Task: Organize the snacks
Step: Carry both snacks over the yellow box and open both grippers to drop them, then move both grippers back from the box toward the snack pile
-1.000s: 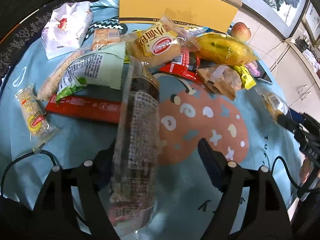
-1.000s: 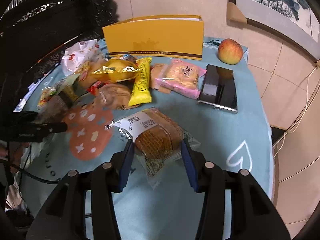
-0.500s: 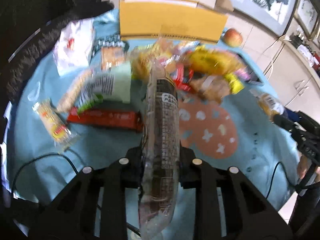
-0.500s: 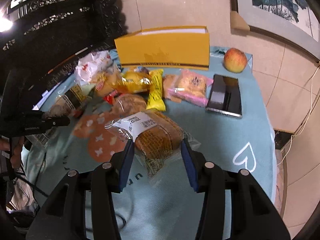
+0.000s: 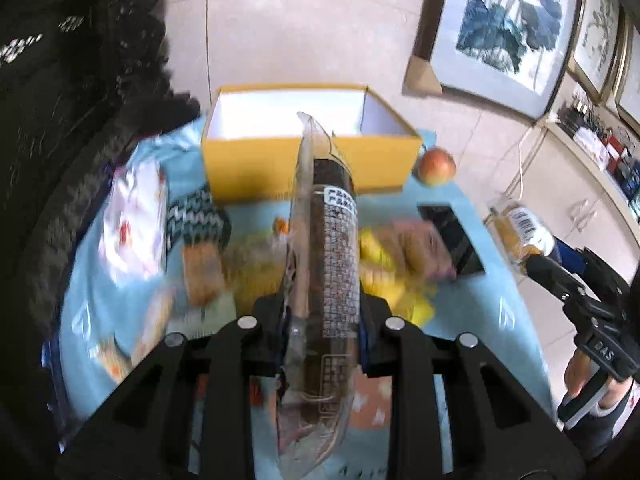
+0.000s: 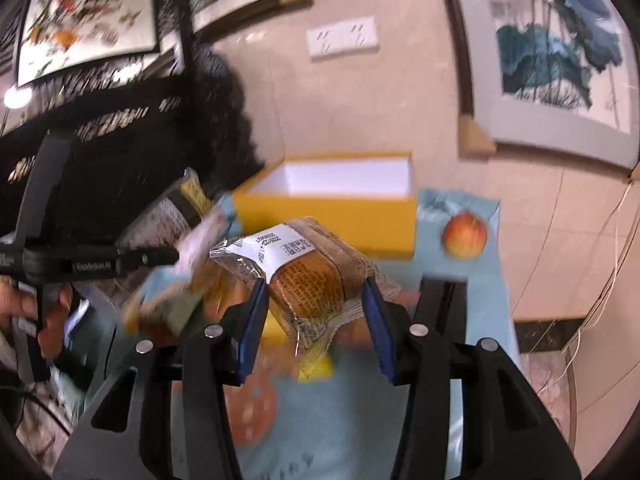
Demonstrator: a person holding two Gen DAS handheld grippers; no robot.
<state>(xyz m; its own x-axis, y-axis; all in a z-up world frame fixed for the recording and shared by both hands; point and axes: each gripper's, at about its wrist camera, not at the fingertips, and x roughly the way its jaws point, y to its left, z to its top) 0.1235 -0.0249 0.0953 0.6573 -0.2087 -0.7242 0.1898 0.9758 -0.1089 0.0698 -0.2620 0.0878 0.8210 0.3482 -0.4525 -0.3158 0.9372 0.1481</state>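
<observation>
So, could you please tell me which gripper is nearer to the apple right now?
Right. The right gripper, holding the bread packet, sits just left of the apple; the left gripper is farther back from it.

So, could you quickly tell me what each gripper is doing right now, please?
Left gripper: closed on the long dark snack pack, lifted off the table.
Right gripper: closed on the wrapped bread, also lifted.
</observation>
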